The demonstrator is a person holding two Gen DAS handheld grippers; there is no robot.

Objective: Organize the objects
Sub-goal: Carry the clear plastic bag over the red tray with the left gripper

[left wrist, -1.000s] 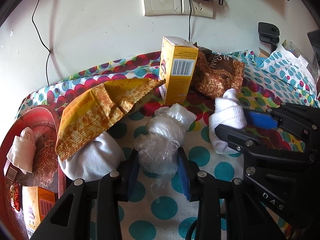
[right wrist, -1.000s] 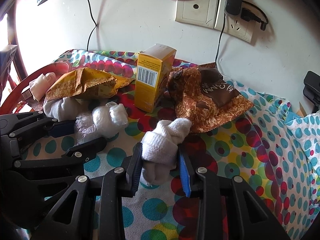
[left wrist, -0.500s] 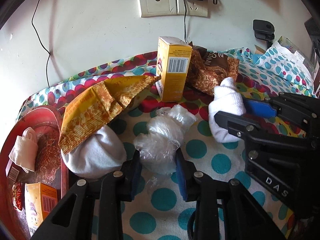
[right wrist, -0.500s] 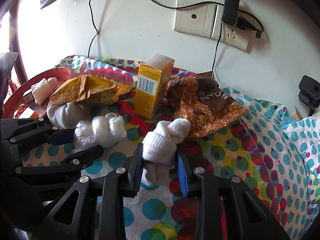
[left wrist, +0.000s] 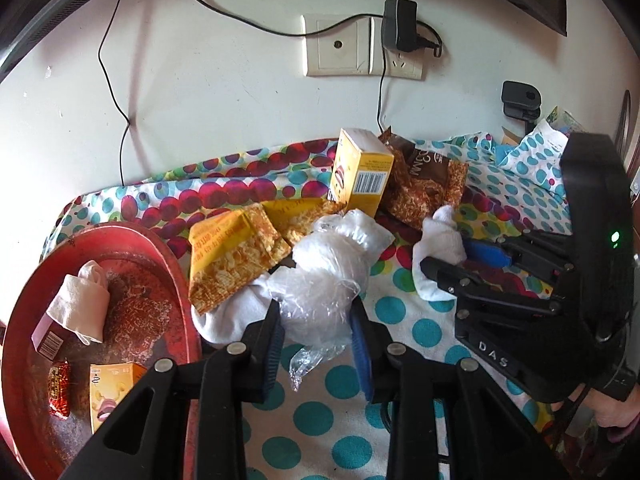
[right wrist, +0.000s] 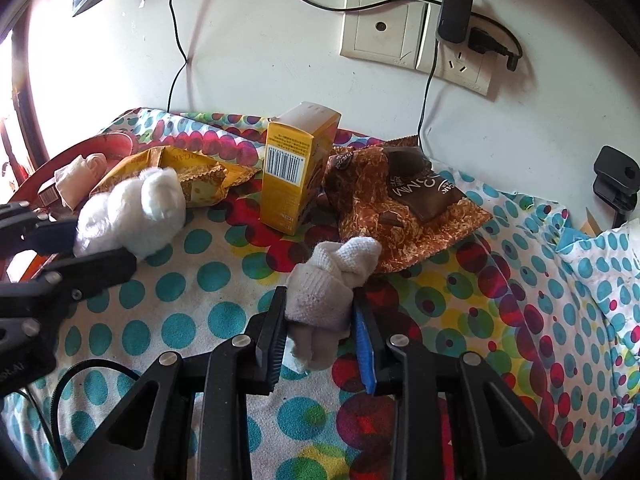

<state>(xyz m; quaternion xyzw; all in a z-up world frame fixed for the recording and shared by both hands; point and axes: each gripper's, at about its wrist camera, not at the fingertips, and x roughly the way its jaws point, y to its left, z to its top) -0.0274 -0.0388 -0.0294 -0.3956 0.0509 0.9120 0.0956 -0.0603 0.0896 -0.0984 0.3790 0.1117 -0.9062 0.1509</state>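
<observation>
A plastic-wrapped bundle (left wrist: 326, 280) is being clamped by the left gripper (left wrist: 316, 344) at centre frame and a rolled sock (right wrist: 324, 292) by the right gripper (right wrist: 320, 344), while packets and a box, judged unsorted, are being left outside the red tray (left wrist: 168, 248) at lower left.

The right claw's (left wrist: 460, 264) black body carries the raised letters "DAS". A barcode is printed on the upright yellow box (right wrist: 294, 172) beside lines too small to read. The brown snack bag (right wrist: 404, 208) shows large white letters, upside down and only partly legible.
</observation>
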